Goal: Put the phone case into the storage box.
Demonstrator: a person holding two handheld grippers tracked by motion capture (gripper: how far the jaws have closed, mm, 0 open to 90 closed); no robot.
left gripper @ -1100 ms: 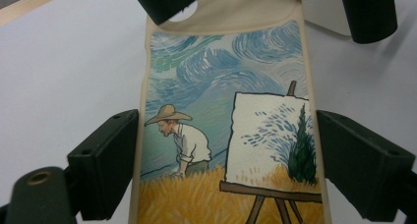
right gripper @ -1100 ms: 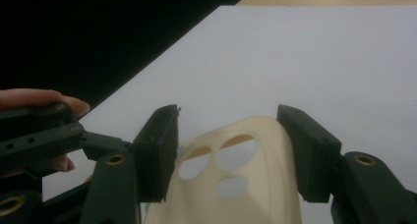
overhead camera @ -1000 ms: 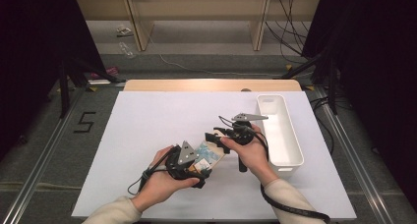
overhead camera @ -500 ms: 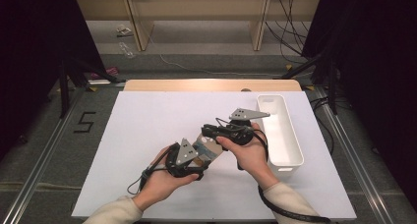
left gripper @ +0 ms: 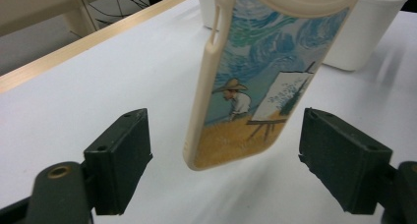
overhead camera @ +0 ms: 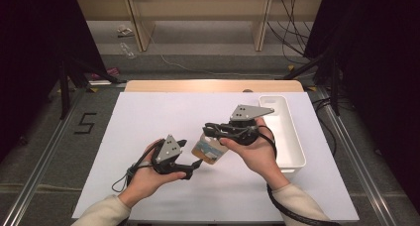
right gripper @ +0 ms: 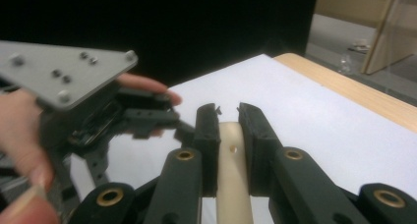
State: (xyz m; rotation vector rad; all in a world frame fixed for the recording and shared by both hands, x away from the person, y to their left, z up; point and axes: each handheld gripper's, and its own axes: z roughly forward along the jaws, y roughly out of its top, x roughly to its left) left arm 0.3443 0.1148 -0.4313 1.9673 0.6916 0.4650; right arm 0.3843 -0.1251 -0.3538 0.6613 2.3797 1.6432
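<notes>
Right claw [right gripper: 228, 117] clenched on the edge of a painted phone case [left gripper: 246, 86], holding it clear above the white desk [overhead camera: 148, 117]; left claw [left gripper: 223, 160] released, jaws just reopening, straddling the case's lower end without touching; white bin [overhead camera: 289, 137] beside the right hand.
</notes>
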